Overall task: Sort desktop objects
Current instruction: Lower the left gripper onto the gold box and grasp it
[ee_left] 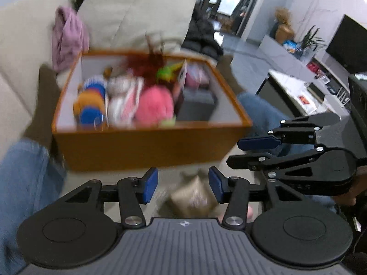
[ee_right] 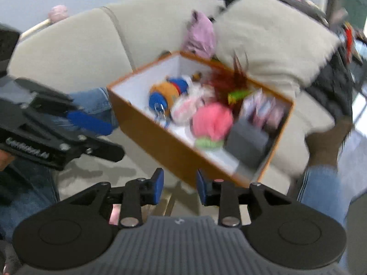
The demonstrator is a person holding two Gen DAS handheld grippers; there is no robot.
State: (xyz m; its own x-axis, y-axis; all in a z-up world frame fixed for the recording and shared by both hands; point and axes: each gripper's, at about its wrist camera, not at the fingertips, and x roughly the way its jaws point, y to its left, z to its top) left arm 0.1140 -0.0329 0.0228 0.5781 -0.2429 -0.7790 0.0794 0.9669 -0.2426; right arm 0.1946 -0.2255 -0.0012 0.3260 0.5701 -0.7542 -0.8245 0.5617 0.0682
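Observation:
An orange box (ee_left: 146, 146) (ee_right: 160, 137) with a white inside stands on the beige seat ahead of both grippers. It holds several toys: a pink plush ball (ee_left: 154, 107) (ee_right: 212, 120), a blue and orange plush (ee_left: 91, 103) (ee_right: 164, 95), red feathers (ee_left: 146, 64), a dark grey case (ee_left: 197, 107) (ee_right: 248, 142). My left gripper (ee_left: 183, 185) (ee_right: 114, 139) is open in front of the box's near wall, with nothing pressed between its pads. A blurred tan thing (ee_left: 192, 198) lies lower down behind the gap. My right gripper (ee_right: 180, 186) (ee_left: 234, 152) is open and empty beside the box's near corner.
Beige sofa cushions (ee_left: 137, 11) (ee_right: 270, 39) rise behind the box, with a pink garment (ee_left: 67, 36) (ee_right: 201, 36) draped there. A person's legs in blue jeans (ee_left: 25, 183) (ee_right: 321, 190) flank the box. A black jacket (ee_left: 201, 39) and a white counter (ee_left: 298, 87) lie to the right.

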